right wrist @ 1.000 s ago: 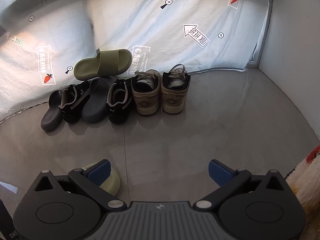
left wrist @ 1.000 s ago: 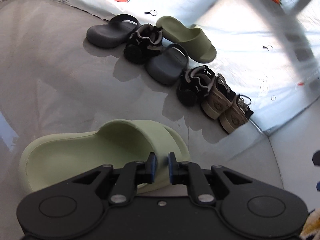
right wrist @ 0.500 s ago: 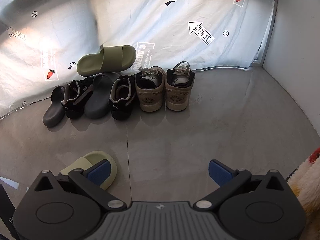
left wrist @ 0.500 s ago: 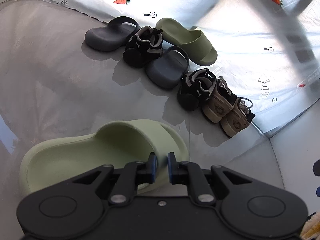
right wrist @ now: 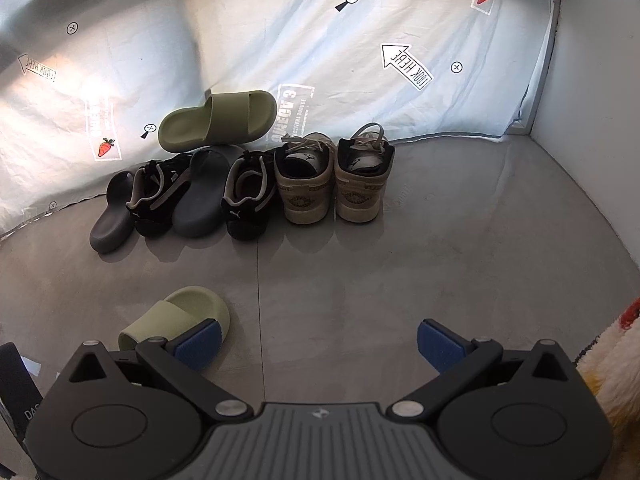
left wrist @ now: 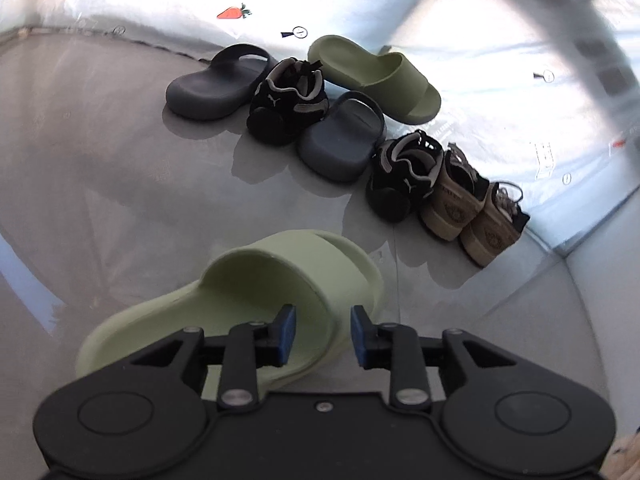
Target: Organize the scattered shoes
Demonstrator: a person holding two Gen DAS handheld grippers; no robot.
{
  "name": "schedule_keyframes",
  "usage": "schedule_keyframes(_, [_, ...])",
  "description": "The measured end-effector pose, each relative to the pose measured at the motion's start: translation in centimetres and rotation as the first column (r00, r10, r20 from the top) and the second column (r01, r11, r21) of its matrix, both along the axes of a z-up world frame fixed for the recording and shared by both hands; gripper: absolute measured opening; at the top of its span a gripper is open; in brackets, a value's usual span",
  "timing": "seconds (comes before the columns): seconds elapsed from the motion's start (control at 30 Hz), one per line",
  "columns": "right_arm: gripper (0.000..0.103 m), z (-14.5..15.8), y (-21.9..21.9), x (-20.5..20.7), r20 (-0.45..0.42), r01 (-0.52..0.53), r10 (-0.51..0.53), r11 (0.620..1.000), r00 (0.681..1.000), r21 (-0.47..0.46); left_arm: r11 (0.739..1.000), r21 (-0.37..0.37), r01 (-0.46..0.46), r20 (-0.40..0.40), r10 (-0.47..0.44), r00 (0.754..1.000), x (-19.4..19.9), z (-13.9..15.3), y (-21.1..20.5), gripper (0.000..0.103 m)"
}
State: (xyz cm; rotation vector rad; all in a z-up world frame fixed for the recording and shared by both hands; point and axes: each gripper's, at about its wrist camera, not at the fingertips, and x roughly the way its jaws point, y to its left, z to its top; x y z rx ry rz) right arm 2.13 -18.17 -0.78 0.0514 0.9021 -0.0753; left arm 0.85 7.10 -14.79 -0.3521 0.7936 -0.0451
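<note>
Left wrist view shows me my left gripper (left wrist: 322, 333) low over the grey floor (left wrist: 100, 168), and its jaws have just been opening: the blue pads now stand a little apart, with the side of the strap of the light green slide (left wrist: 280, 280) between them, but I see a gap on each side, so the pads do not press on it. This slide lies on the floor just in front of the gripper, alone, well apart from the other shoes. Further away, near the printed plastic sheet (left wrist: 460, 32), the other shoes stand in a row: a dark grey slide (left wrist: 216, 84), a black sneaker (left wrist: 288, 104), a second grey slide (left wrist: 340, 140), a second black sneaker (left wrist: 404, 176), and a pair of beige sneakers (left wrist: 468, 212) at the end close to the white wall (left wrist: 608, 280). The darker green slide (left wrist: 376, 76) lies behind the row, against the sheet. From the right wrist view, my right gripper (right wrist: 318, 344) is wide and holds nothing; only bare floor is between its fingers. There the green slide (right wrist: 218, 120) seems to rest on top of the grey slide (right wrist: 200, 196), tilted, and the light green slide (right wrist: 176, 316) lies near the left finger. A fluffy rug (right wrist: 612, 352) shows at the right edge.
</note>
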Motion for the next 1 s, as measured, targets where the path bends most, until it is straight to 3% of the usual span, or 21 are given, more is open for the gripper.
schedule_keyframes(0.13, [0.103,0.0,-0.3,0.1,0.000,0.003,-0.003,1.000,1.000,0.005,0.980,0.192,0.051,0.034,-0.058,0.998,-1.6,0.3,1.9,0.033])
schedule_keyframes(0.23, [0.103,-0.1,-0.4,0.2,-0.004,0.000,0.000,1.000,1.000,0.010,0.979,0.197,0.052,0.000,-0.052,0.999,0.3,-0.9,3.6,0.035])
schedule_keyframes(0.4, [0.103,0.0,0.1,-0.1,-0.006,-0.036,0.036,0.999,0.999,0.014,0.972,0.150,0.182,-0.037,-0.179,0.983,4.3,-3.1,4.0,0.035])
schedule_keyframes(0.5, [0.103,0.1,0.2,-0.2,-0.004,-0.043,0.044,0.999,0.999,0.012,0.969,0.202,0.145,-0.033,-0.141,0.989,5.7,-3.5,3.4,0.032])
schedule_keyframes(0.53, [0.103,0.1,0.2,-0.2,-0.004,-0.043,0.043,0.999,0.999,0.012,0.977,0.182,0.115,-0.020,-0.113,0.993,5.9,-3.5,3.5,0.020])
schedule_keyframes(0.67, [0.103,0.1,0.2,-0.2,-0.004,-0.042,0.042,0.999,0.999,0.011,0.991,0.132,-0.014,0.003,0.014,1.000,5.6,-3.8,3.5,0.018])
schedule_keyframes(0.8, [0.103,0.1,0.0,0.0,-0.006,-0.031,0.031,0.999,0.999,0.008,0.981,0.114,-0.157,-0.038,0.162,0.986,4.1,-3.3,3.2,0.016])
schedule_keyframes(1.0, [0.103,-0.3,-0.2,0.4,-0.028,-0.023,0.023,1.000,0.999,0.000,0.981,0.099,-0.166,-0.103,0.176,0.979,1.2,-2.7,2.3,0.017])
